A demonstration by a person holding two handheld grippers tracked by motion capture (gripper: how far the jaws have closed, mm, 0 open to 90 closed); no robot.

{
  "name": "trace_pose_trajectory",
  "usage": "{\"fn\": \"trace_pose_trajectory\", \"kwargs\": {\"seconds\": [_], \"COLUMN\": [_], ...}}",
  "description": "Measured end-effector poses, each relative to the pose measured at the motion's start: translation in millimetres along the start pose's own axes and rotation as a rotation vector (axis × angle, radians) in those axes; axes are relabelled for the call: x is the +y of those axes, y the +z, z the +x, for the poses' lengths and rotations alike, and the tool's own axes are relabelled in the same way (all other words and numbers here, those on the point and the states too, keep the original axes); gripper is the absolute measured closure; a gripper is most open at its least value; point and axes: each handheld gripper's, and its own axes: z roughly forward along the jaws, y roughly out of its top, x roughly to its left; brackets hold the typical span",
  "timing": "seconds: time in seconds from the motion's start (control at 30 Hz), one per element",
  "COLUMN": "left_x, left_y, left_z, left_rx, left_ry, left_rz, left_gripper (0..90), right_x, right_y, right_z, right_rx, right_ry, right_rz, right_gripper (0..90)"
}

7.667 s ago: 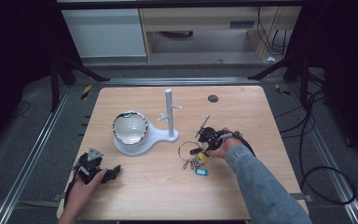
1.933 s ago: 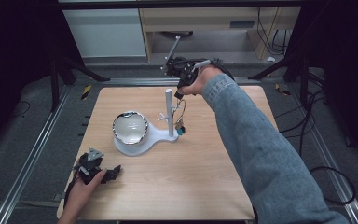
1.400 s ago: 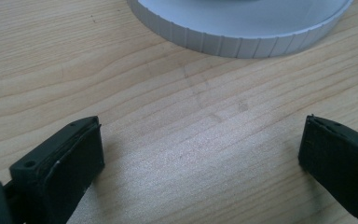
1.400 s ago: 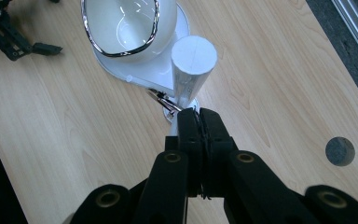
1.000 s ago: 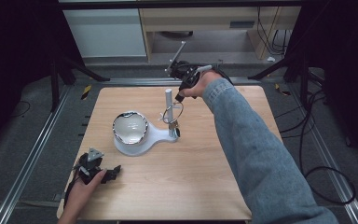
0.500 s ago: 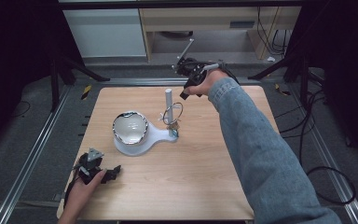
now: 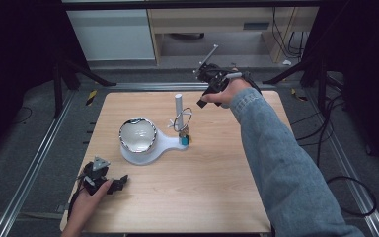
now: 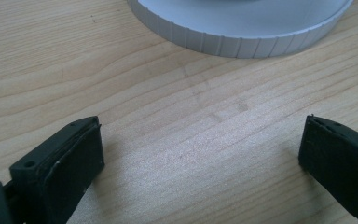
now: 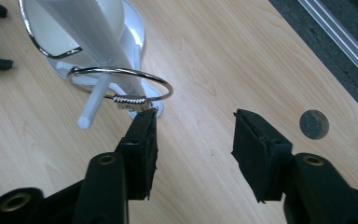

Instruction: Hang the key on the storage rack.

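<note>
I see my right gripper (image 7: 205,74) up near the far edge of the table (image 7: 217,192), with its jaws wide apart and nothing in them, and the key ring (image 9: 121,84) hangs on the white stand's (image 7: 178,106) post just beside it. My left gripper (image 7: 103,180) sits by the near left corner, jaws wide apart and empty too, with lots of bare wood to its right. From the high view I see a shiny bowl (image 7: 137,135) on the stand's base, and my left gripper view shows the base's ribbed rim (image 8: 242,44) just ahead.

Left hand-held gripper (image 7: 120,181) low at near edge, jaws wide apart. Right hand-held gripper (image 7: 203,70) raised, arm outstretched, jaws apart.
</note>
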Motion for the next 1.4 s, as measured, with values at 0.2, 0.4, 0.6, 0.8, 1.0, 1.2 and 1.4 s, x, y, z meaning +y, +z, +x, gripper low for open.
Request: {"fn": "trace_pose_trajectory", "kwargs": {"seconds": [0.2, 0.4, 0.6, 0.8, 1.0, 1.2, 1.4], "left_x": [0.0, 0.0, 0.0, 0.0, 0.0, 0.1, -0.1], "left_y": [0.0, 0.0, 0.0, 0.1, 0.0, -0.2, 0.0], "left_z": [0.0, 0.0, 0.0, 0.0, -0.1, -0.2, -0.5], "left_rx": [-0.001, 0.0, -0.001, 0.0, 0.0, 0.002, 0.002], "left_ry": [0.001, 0.001, 0.0, 0.0, 0.0, 0.0, -0.001], "left_rz": [0.0, 0.0, 0.0, 0.0, 0.0, 0.002, -0.001], "left_gripper": [0.0, 0.0, 0.0, 0.0, 0.0, 0.0, 0.0], "right_x": [-7.6, -14.5, -26.9, -41.0, -55.1, -70.4, -95.4], "right_y": [1.5, 6.4, 14.7, 17.1, 18.7, 19.9, 22.5], "right_z": [-6.6, -12.4, -16.4, -20.4, -24.1, -26.3, -28.0], "right_rx": [-0.025, -0.042, -0.075, -0.101, -0.118, -0.15, -0.187], "right_ry": [0.03, 0.061, 0.061, 0.073, 0.085, 0.087, 0.065], "right_rz": [-0.002, 0.021, 0.035, 0.011, -0.011, -0.021, -0.056], "right_gripper": [34.3, 21.6, 8.0, 6.2, 7.6, 10.5, 10.8]}}
